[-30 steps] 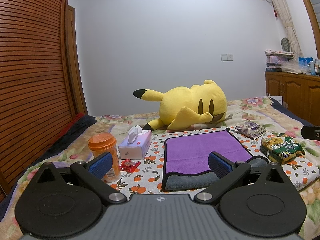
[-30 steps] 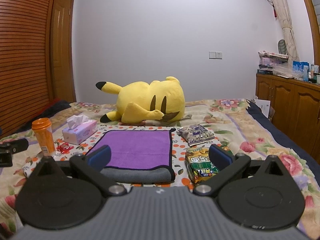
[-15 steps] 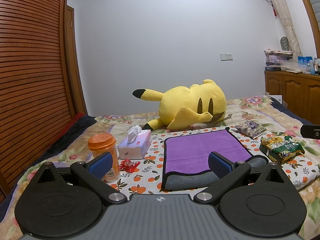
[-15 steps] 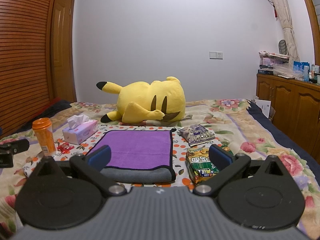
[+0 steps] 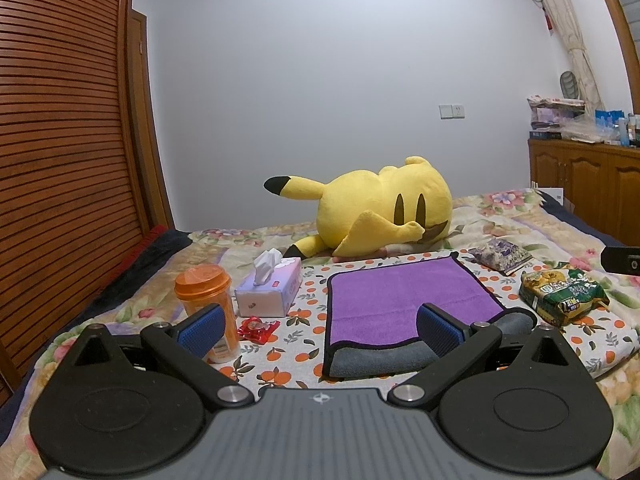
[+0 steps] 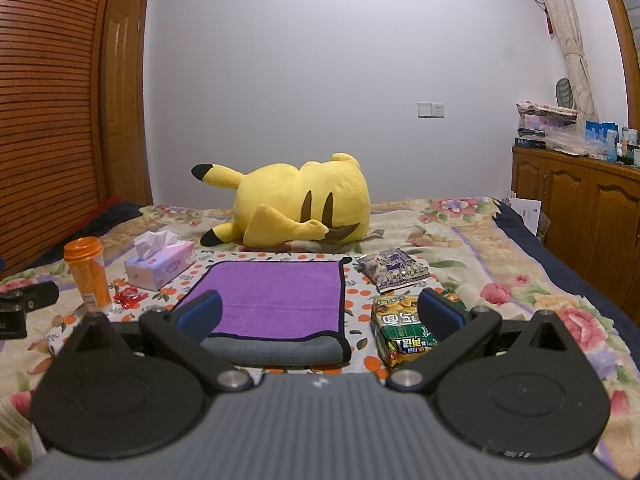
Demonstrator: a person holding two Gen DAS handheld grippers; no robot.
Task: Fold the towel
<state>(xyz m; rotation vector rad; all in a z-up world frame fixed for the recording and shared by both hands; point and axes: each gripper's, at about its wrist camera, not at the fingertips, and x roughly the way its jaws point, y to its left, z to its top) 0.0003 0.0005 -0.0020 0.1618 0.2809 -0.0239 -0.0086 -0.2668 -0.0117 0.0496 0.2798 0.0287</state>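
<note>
Both hand-held grippers [image 5: 318,330] [image 6: 320,314] hover level, spread wide.

Bed [image 6: 460,240] with floral cover, a fruit-print cloth [image 5: 304,312] spread on it. On these lie: purple-grey towel [image 6: 276,300], yellow plush [image 6: 296,208], tissue box [image 6: 160,268], orange bottle [image 6: 88,272], red wrapper [image 6: 128,296], two snack packets.

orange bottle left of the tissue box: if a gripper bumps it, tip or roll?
The orange bottle stands upright, tall and narrow on soft bedding, so a nudge would probably tip it. Its round body would likely roll toward the tissue box or the red wrapper. It looks like light plastic; contents can't be seen.
</note>
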